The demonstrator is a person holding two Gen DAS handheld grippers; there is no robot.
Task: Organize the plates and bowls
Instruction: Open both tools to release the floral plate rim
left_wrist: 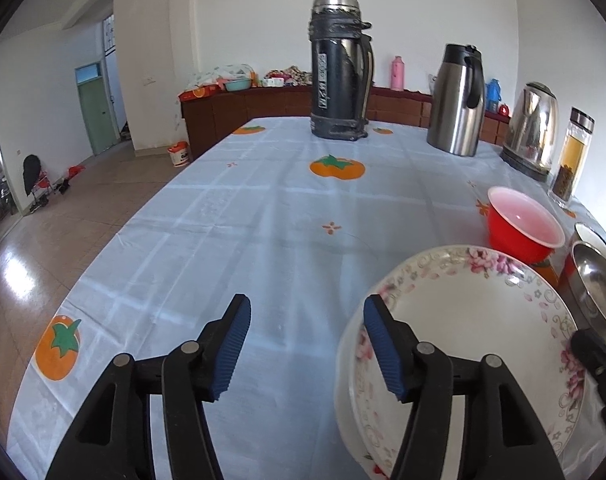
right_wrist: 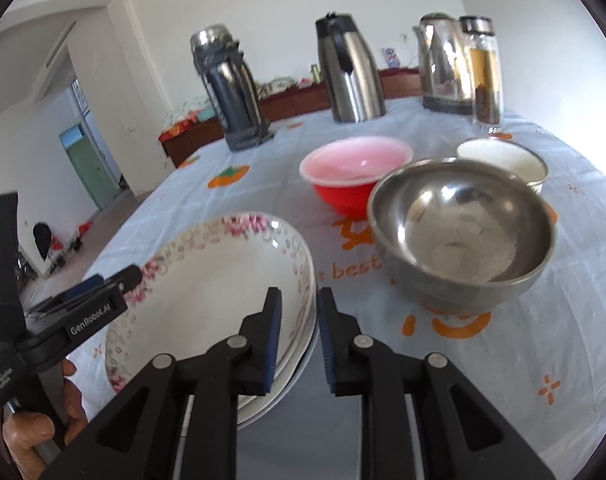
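Observation:
A floral-rimmed plate point(left_wrist: 463, 340) point(right_wrist: 207, 288) lies on top of plain white plates point(left_wrist: 343, 380) point(right_wrist: 271, 404) at the near right of the table. My left gripper point(left_wrist: 307, 340) point(right_wrist: 111, 280) is open at the plate's left rim, with only tablecloth between its fingers. My right gripper point(right_wrist: 299, 320) is nearly closed, and the floral plate's right rim fills the narrow gap between its pads. Behind the plates are a red bowl point(left_wrist: 519, 232) point(right_wrist: 343, 196), a steel bowl point(left_wrist: 599, 296) point(right_wrist: 455, 232) and a white bowl point(right_wrist: 503, 160).
A black flask point(left_wrist: 339, 68), a steel jug point(left_wrist: 457, 100), a kettle point(left_wrist: 533, 128) and a glass jar point(left_wrist: 575, 152) line the far side. The pale tablecloth point(left_wrist: 223, 220) drops off to the floor on the left. A person's hand point(right_wrist: 27, 432) holds the left gripper.

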